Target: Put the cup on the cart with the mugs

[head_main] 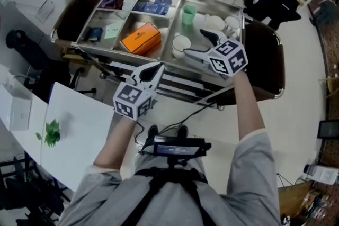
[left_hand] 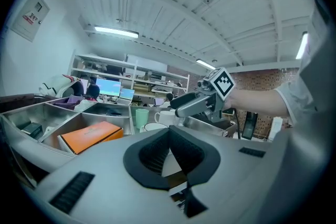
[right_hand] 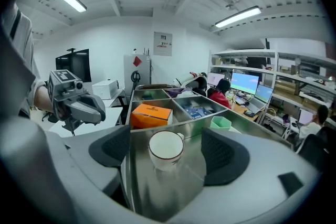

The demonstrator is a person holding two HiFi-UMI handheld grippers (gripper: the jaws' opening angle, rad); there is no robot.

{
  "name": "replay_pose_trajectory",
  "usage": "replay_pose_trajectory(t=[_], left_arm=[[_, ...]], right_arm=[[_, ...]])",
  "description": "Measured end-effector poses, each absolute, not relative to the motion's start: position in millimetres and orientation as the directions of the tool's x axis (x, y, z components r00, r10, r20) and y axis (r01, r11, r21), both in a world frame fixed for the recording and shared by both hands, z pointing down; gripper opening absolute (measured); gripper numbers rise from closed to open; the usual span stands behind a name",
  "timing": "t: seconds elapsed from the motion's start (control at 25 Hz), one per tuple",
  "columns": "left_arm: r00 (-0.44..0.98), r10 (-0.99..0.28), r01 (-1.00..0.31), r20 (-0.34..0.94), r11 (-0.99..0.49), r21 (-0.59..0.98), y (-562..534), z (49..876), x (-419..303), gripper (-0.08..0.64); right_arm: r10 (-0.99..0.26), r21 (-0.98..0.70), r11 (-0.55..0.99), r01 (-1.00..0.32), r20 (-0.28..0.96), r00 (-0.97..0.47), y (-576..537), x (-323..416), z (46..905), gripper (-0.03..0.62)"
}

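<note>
Fingers (right_hand: pixel 223 156) of the right gripper (head_main: pixel 197 44) are spread wide and touch nothing, with the white cup (right_hand: pixel 166 147) standing free between them near the cart's (right_hand: pixel 157 189) front edge. Orange box (right_hand: pixel 151 114) sits one compartment over, green cup (right_hand: pixel 221 123) and mugs (head_main: pixel 214 23) beyond. Left gripper (head_main: pixel 155 70) is clenched and empty at the front edge.

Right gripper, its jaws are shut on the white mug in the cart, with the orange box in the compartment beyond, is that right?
Not shut: the right gripper has its jaws apart, either side of the white mug without touching it, as the right gripper view shows. The mug does sit in the cart, the orange box in the compartment beyond.
</note>
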State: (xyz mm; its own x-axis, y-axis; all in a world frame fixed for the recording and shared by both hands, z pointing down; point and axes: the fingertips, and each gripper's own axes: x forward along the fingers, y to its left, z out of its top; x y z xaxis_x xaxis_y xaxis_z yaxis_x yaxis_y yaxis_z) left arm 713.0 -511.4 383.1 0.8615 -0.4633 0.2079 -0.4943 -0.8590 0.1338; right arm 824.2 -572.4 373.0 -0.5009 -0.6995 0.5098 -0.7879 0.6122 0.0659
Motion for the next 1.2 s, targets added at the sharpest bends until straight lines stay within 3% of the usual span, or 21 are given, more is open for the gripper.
replay_pose_trajectory(t=[0.12, 0.32, 0.68, 0.92, 1.2], left_arm=[[0.872, -0.44, -0.471, 0.214, -0.873, 0.124, -506.9, 383.6, 711.9, -0.003], [0.888, -0.402, -0.432, 0.223, -0.896, 0.104, -496.3, 389.9, 704.0, -0.003], [0.911, -0.341, -0.373, 0.234, -0.922, 0.109, -479.9, 406.2, 679.0, -0.003], [0.907, -0.328, -0.373, 0.264, -0.916, 0.144, -462.4, 432.2, 667.4, -0.003], [0.868, -0.404, -0.456, 0.29, -0.879, 0.139, -437.9, 441.5, 660.0, -0.003]], right_arm=[[-0.721, 0.09, 0.599, -0.796, 0.493, -0.487, -552.7, 819.9, 359.3, 0.419], [-0.794, 0.083, 0.51, -0.856, 0.429, -0.431, -522.5, 824.4, 346.9, 0.222], [-0.916, -0.025, 0.224, -0.974, 0.336, -0.219, -447.7, 829.7, 359.8, 0.041], [-0.935, -0.111, 0.014, -0.994, 0.352, -0.052, -391.9, 838.1, 403.3, 0.008], [-0.928, -0.169, -0.061, -0.984, 0.373, -0.007, -336.3, 849.2, 438.8, 0.006]])
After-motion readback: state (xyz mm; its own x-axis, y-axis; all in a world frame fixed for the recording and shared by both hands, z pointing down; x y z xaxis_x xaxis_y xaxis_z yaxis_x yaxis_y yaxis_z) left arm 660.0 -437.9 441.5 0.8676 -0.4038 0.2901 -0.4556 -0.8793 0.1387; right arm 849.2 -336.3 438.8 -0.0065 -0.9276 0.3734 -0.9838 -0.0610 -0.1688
